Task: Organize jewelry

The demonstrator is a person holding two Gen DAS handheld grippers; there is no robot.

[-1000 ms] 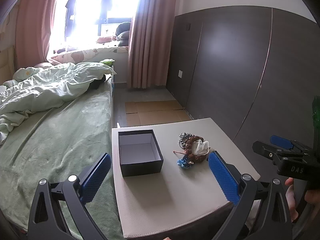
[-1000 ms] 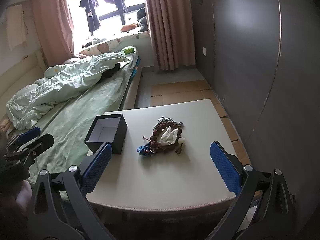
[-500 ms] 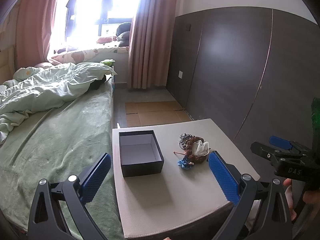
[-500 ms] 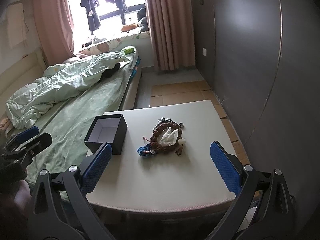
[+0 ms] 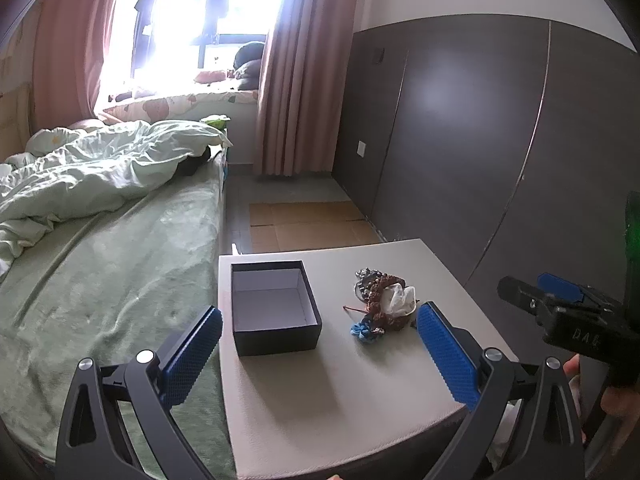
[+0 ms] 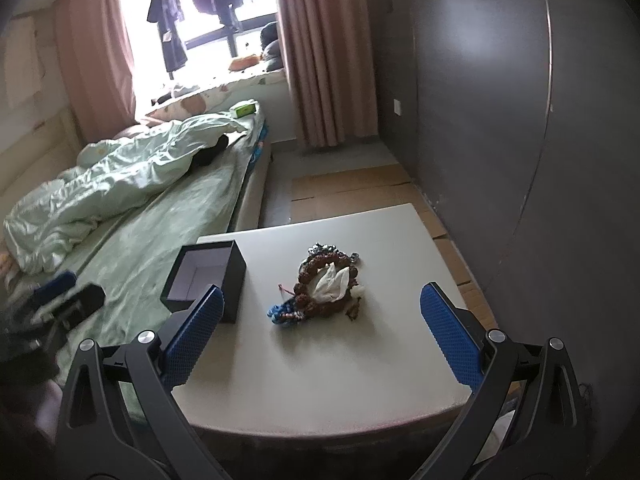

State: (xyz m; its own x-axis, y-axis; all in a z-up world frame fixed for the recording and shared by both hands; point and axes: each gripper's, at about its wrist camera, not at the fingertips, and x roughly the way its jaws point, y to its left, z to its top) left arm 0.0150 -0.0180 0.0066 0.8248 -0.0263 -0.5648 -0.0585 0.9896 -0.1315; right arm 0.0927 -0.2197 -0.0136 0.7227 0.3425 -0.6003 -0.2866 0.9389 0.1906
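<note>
A pile of jewelry (image 5: 382,300) lies on a small white table (image 5: 344,392): brown bead bracelets, a white piece, a blue knotted piece. It also shows in the right wrist view (image 6: 324,286). An open black box (image 5: 274,306) with a pale inside stands left of the pile, and also shows in the right wrist view (image 6: 206,276). My left gripper (image 5: 318,356) is open and empty, above the table's near edge. My right gripper (image 6: 320,340) is open and empty, facing the pile; it also appears at the right of the left wrist view (image 5: 560,304).
A bed with green sheet (image 5: 104,280) and crumpled quilt (image 5: 100,168) lies left of the table. A dark panelled wall (image 5: 460,140) runs along the right. Cardboard sheets (image 5: 308,224) lie on the floor behind the table. The left gripper shows blurred in the right wrist view (image 6: 68,300).
Both grippers have drifted slightly. In the right wrist view the table has come a little closer and the left gripper at the left edge has shifted. Jaws stay open.
</note>
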